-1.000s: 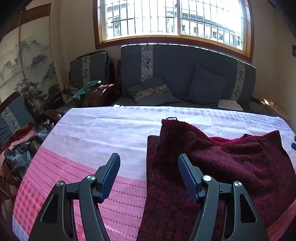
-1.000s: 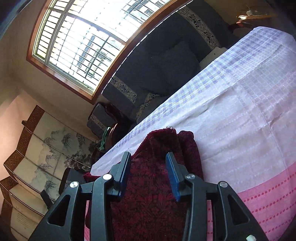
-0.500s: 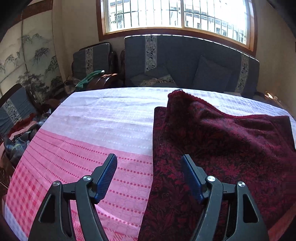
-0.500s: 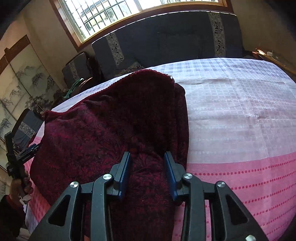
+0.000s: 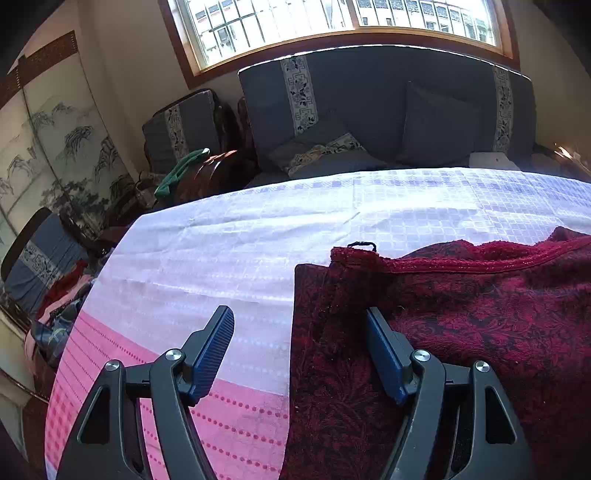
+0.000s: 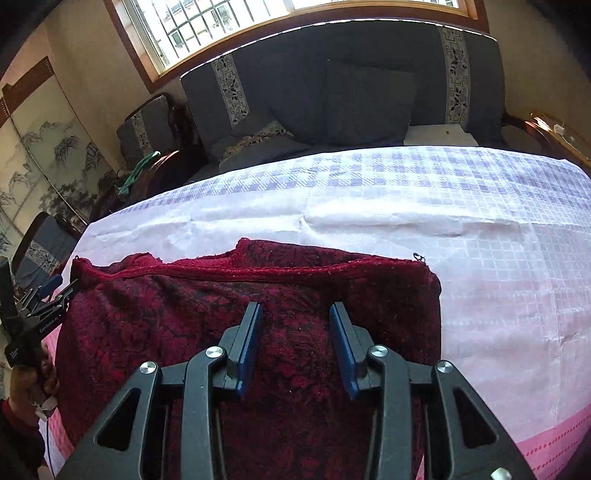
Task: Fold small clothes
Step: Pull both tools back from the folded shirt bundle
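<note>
On tabletop [image 5: 229,258]: dark red garment [image 6: 258,332], now laid down folded double; left gripper [image 5: 299,354] and right gripper [image 6: 293,347] jaws apart, empty; next fold pending.

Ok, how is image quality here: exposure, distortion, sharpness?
Left wrist view: window blown out, tablecloth bright, strong fisheye bending, dark corners, red garment sharp. Right wrist view: the same glare and curvature, garment weave crisp, no motion blur.
</note>
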The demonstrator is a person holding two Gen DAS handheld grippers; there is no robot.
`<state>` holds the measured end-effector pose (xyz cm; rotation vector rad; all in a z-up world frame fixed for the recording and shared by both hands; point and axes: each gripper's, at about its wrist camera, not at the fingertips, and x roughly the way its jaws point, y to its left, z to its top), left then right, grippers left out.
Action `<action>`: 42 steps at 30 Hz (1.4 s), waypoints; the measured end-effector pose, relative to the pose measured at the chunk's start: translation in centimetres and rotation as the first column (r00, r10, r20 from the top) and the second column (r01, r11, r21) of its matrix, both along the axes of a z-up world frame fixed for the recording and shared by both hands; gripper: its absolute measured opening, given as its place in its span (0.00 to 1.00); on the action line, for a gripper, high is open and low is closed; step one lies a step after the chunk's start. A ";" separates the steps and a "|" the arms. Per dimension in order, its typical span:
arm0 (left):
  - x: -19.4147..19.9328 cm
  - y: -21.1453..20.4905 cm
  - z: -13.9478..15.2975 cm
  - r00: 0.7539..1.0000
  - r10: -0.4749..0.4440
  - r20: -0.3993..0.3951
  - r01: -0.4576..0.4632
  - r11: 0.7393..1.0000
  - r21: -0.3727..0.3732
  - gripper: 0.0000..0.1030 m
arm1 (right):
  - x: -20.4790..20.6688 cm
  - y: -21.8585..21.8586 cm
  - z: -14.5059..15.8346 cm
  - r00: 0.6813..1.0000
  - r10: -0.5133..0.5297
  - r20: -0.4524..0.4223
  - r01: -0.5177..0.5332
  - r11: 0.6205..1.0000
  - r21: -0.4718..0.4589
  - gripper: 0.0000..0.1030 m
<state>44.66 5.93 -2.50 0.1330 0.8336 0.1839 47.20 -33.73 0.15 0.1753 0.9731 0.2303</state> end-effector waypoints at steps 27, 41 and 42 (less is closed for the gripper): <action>-25.1 -1.6 2.1 0.960 -0.060 0.275 0.048 0.998 0.051 0.73 | -22.8 4.2 9.2 0.929 -0.137 0.344 0.263 0.898 -0.353 0.93; -29.5 -1.5 2.7 0.913 -0.002 0.408 -0.024 0.998 0.059 0.96 | -28.2 3.7 8.8 0.922 -0.211 0.326 0.326 0.877 -0.354 0.95; -29.6 -1.3 2.8 0.912 0.008 0.409 -0.031 0.998 0.050 0.96 | -28.2 3.8 8.9 0.921 -0.208 0.331 0.326 0.876 -0.356 0.95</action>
